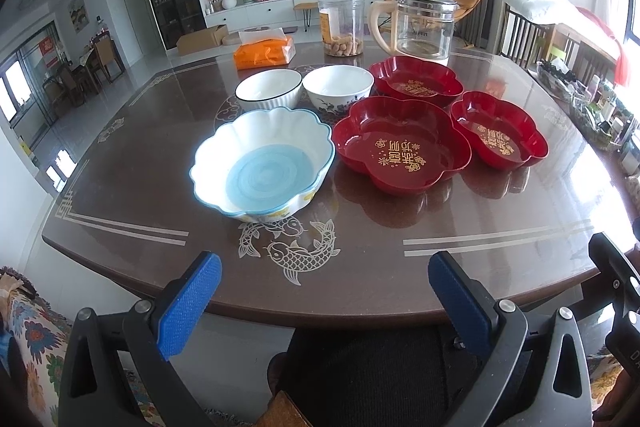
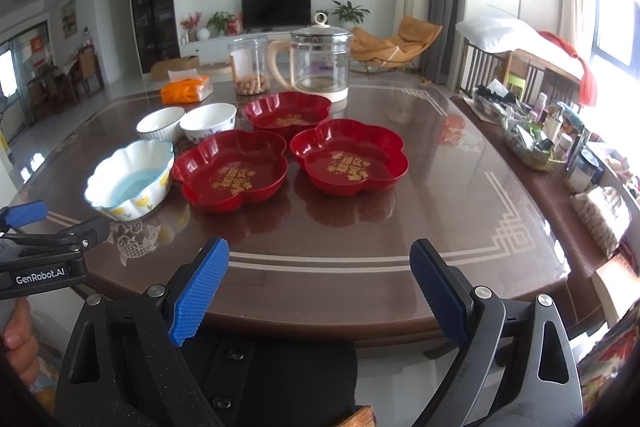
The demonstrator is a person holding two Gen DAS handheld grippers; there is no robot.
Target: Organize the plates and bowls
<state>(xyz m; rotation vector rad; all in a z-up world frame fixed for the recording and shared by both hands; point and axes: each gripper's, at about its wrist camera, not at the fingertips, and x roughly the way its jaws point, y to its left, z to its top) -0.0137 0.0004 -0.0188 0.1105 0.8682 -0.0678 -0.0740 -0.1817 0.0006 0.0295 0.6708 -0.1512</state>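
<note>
Three red flower-shaped plates lie on the brown table [image 1: 160, 195]: a near one [image 1: 400, 147] [image 2: 231, 171], a right one [image 1: 498, 129] [image 2: 349, 157] and a far one [image 1: 416, 81] [image 2: 288, 111]. A scalloped white bowl with a blue bottom [image 1: 262, 163] [image 2: 130, 179] stands at the left. Behind it are a ribbed white bowl [image 1: 269, 90] [image 2: 161, 123] and a flowered white bowl [image 1: 338, 87] [image 2: 208, 123]. My left gripper [image 1: 324, 291] is open and empty at the table's near edge. My right gripper [image 2: 320, 287] is open and empty there too.
At the back stand a glass kettle [image 1: 424, 25] [image 2: 320, 65], a clear jar with snacks [image 1: 342, 27] [image 2: 249, 67] and an orange tissue pack [image 1: 265, 53] [image 2: 186, 89]. A cluttered side shelf [image 2: 532, 131] runs along the right. A floral cloth [image 1: 36, 343] lies at the lower left.
</note>
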